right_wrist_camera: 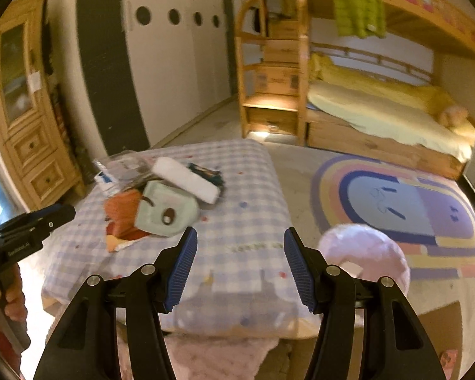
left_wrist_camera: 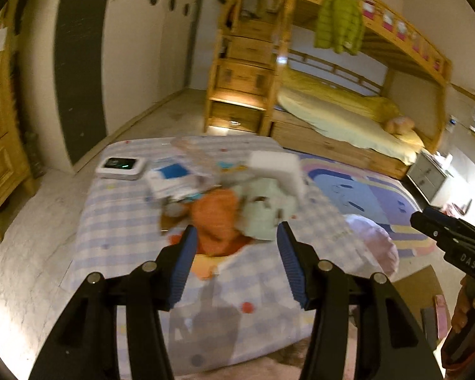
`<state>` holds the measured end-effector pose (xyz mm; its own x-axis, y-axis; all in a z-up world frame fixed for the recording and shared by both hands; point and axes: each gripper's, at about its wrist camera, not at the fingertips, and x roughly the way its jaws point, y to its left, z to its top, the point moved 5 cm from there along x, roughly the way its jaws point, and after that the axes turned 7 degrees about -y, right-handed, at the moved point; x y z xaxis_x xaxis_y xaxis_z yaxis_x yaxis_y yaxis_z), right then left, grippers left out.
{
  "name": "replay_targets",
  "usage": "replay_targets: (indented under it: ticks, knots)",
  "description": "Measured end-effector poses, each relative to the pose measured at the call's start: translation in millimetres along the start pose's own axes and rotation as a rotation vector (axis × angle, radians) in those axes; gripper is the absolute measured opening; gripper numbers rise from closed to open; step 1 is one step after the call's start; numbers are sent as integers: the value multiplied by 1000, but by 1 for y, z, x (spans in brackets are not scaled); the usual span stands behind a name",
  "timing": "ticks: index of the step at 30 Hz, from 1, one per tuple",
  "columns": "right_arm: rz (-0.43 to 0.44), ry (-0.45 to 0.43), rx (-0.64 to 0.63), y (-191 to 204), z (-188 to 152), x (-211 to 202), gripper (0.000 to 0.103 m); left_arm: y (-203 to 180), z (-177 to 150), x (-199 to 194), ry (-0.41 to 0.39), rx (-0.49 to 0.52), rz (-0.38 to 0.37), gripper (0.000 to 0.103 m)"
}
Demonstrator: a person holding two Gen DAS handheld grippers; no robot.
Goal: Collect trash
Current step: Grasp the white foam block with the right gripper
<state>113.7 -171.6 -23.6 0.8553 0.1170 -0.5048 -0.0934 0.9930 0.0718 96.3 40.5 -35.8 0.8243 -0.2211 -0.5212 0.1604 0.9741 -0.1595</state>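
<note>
A heap of trash lies on the far half of a checked-cloth table (left_wrist_camera: 117, 237) (right_wrist_camera: 247, 221): an orange wrapper (left_wrist_camera: 215, 218) (right_wrist_camera: 123, 212), a pale green packet (left_wrist_camera: 262, 212) (right_wrist_camera: 167, 209), a white box (left_wrist_camera: 278, 167) (right_wrist_camera: 186, 179), and blue-and-white packaging (left_wrist_camera: 171, 177) (right_wrist_camera: 106, 179). My left gripper (left_wrist_camera: 236, 242) is open and empty, just short of the orange wrapper and green packet. My right gripper (right_wrist_camera: 240, 247) is open and empty over bare cloth, to the right of the heap. Each gripper shows at the edge of the other's view (left_wrist_camera: 440, 231) (right_wrist_camera: 38, 221).
A white device with a dark screen (left_wrist_camera: 120, 166) sits at the table's far left corner. A pink round cushion (right_wrist_camera: 364, 253) stands right of the table. A rainbow rug (right_wrist_camera: 402, 209), a wooden bunk bed (right_wrist_camera: 380, 101) and a wooden cabinet (right_wrist_camera: 28, 120) surround the table.
</note>
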Motion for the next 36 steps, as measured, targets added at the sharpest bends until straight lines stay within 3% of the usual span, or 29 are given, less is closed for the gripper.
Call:
replay_targets:
  ticks: [4, 7, 10, 24, 32, 36]
  knots:
    - [47, -14, -30, 21, 9, 17, 57, 24, 8, 9, 13, -56, 12, 51]
    - [78, -19, -61, 35, 14, 30, 49, 33, 16, 19, 12, -58, 26, 51]
    - [107, -14, -77, 43, 18, 46, 49, 37, 26, 34, 14, -57, 17, 50]
    - [88, 31, -63, 34, 20, 78, 49, 51, 50, 117, 117, -104, 27, 38]
    - [80, 42, -56, 32, 16, 71, 49, 40, 57, 113, 91, -75, 13, 5]
    - [79, 36, -54, 32, 18, 67, 50, 29, 66, 92, 25, -45, -15, 0]
